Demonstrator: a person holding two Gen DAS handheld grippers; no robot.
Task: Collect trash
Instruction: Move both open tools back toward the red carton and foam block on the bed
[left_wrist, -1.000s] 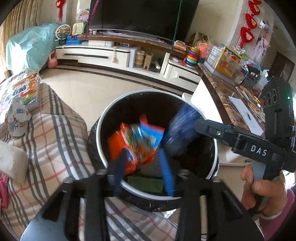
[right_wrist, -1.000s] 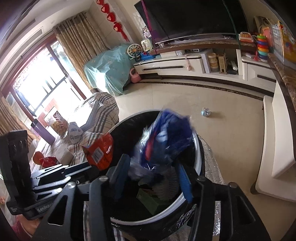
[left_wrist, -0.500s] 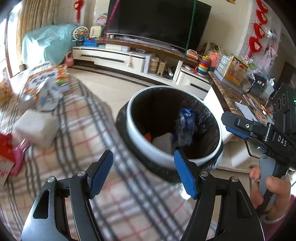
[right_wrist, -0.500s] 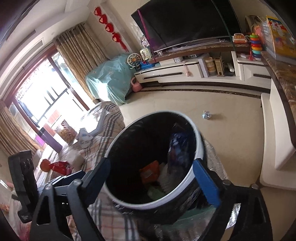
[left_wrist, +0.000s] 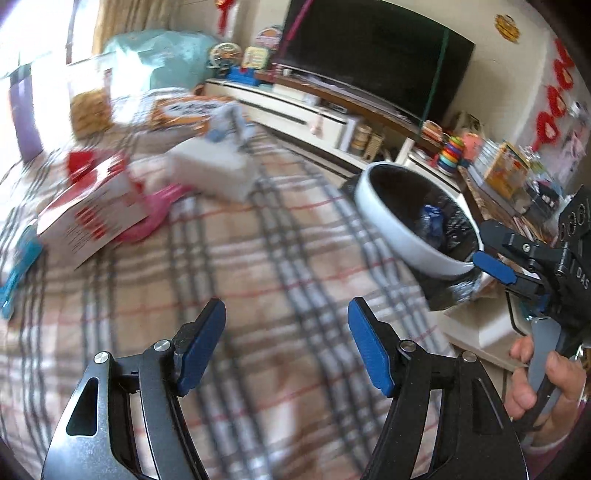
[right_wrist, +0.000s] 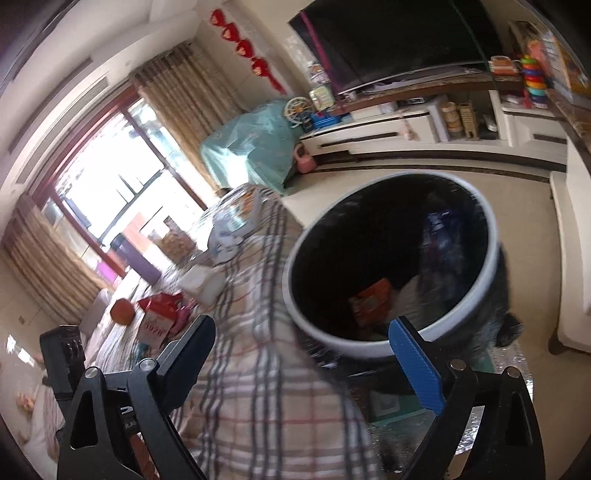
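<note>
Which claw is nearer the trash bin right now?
Right. The right claw sits at the trash bin rim, open and empty. The left claw hangs over the plaid blanket, bin off to its side.

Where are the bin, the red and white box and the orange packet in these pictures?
bin (right_wrist: 491, 258), right wrist view, on its white rim.
red and white box (left_wrist: 92, 218), left wrist view, on its top face.
orange packet (right_wrist: 369, 301), right wrist view, on its front, inside the bin.
</note>
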